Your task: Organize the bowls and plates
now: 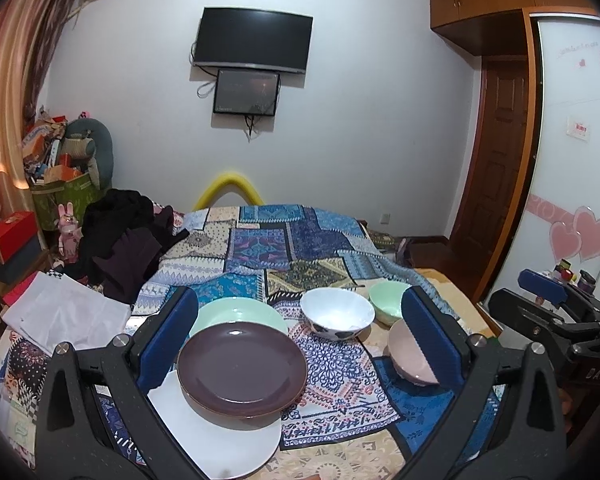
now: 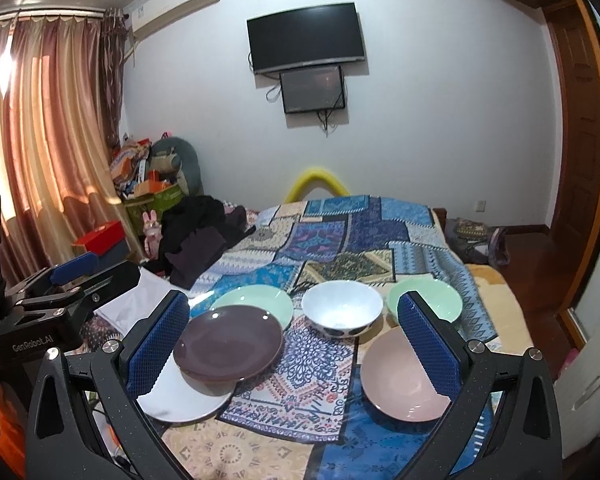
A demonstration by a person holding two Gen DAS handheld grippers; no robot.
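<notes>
A: How do your grippers stand?
B: My left gripper (image 1: 300, 332) and right gripper (image 2: 294, 332) both gape wide, gripping nothing.
A: The dishes?
B: Brown plate (image 1: 242, 368) sits on the white plate (image 1: 228, 440), near left on the bedspread (image 1: 284, 240); mint plate (image 1: 240, 312) behind. White bowl (image 2: 342, 312), mint bowl (image 2: 428, 300), pink bowl (image 2: 400, 380) are all empty

My left claw (image 1: 300, 334) has black angular arms and blue textured pads (image 1: 168, 336). Silver screws (image 1: 120, 340) mark each joint. My right claw (image 2: 294, 342) matches it; white "GenRobot.AI" lettering marks the left body.
</notes>
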